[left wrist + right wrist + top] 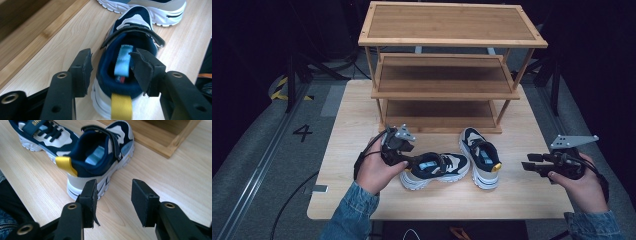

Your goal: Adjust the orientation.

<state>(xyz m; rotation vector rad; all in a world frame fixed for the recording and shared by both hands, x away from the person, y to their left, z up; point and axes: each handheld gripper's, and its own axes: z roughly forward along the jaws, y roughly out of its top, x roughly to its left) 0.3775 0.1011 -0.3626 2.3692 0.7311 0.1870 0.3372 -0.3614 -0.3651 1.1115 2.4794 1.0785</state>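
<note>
Presently: left gripper spread around heel of left shoe, not pinching. Right gripper spread, empty, beside right shoe on table.

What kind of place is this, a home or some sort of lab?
Probably a recording lab, not a home: a table stands in a dark room with stands beside it, hazard tape and a painted number on the floor.

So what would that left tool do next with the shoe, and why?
Probably close. The left tool is open, with one jaw outside the heel wall of the near shoe and the other inside its opening, above the yellow pull tab. Shutting would pinch that wall so the shoe could be lifted, perhaps toward the wooden rack.
</note>
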